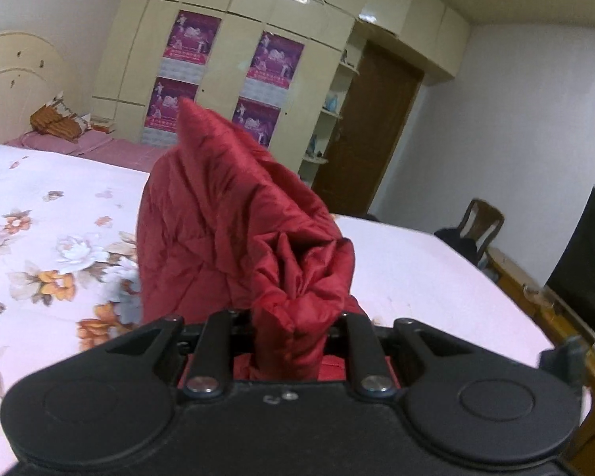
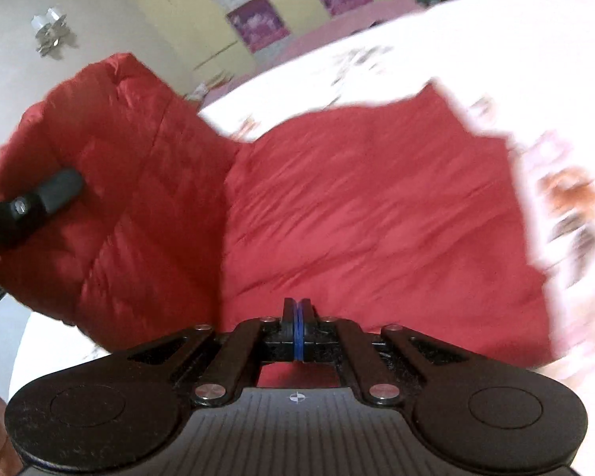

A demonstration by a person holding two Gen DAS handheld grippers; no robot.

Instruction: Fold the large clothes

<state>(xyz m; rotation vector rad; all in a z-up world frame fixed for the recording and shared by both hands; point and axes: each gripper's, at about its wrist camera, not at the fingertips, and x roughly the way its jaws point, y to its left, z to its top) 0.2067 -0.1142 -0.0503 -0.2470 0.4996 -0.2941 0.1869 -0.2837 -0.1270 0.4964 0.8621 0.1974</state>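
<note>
Nearest in the left wrist view, the left gripper (image 1: 293,329) is seen with its jaws narrowed onto a bunched fold of the red quilted jacket (image 1: 234,230), which is held up above the bed (image 1: 436,277). In the right wrist view, the right gripper (image 2: 296,317) is shown with its jaws fully closed, blue pads pressed together, and nothing is gripped between them; it is poised over the jacket (image 2: 377,218). The larger part of the garment is spread flat on the floral bedspread (image 2: 515,59), while its left portion is raised by the left gripper (image 2: 51,194). Farther off, a cream wardrobe (image 1: 218,8) with purple posters (image 1: 192,37) is seen, and a brown door (image 1: 373,127) to its right.
</note>
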